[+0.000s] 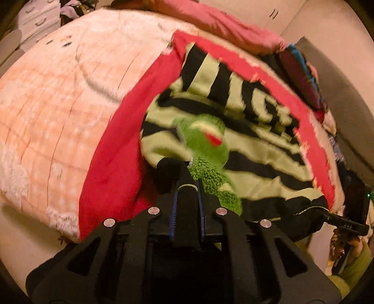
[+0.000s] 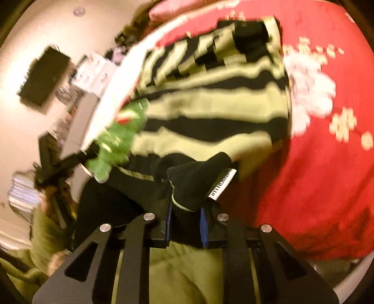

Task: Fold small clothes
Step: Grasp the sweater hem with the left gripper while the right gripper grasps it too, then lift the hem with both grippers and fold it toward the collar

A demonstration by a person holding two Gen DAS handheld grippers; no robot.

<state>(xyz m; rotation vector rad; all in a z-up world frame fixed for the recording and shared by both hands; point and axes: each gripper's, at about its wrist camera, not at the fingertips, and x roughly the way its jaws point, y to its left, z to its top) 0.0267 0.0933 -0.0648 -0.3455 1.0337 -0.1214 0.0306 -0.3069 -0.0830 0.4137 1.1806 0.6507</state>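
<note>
A small sweater with black and pale green stripes (image 1: 245, 140) and a fuzzy green patch (image 1: 205, 145) lies on a red blanket (image 1: 131, 145), partly lifted at its near edge. My left gripper (image 1: 187, 187) is shut on the sweater's black hem at one corner. My right gripper (image 2: 185, 208) is shut on the black hem at the other corner, next to a white label (image 2: 222, 184). The sweater (image 2: 210, 105) and its green patch (image 2: 119, 138) also show in the right wrist view, blurred. The right gripper shows at the far right of the left wrist view (image 1: 346, 224).
The red blanket (image 2: 315, 175) has white flower prints and lies on a bed with a peach quilted cover (image 1: 51, 112). A pink pillow (image 1: 222, 21) and a pile of clothes (image 1: 301, 77) sit at the bed's far side. A dark box (image 2: 44, 77) is on the wall.
</note>
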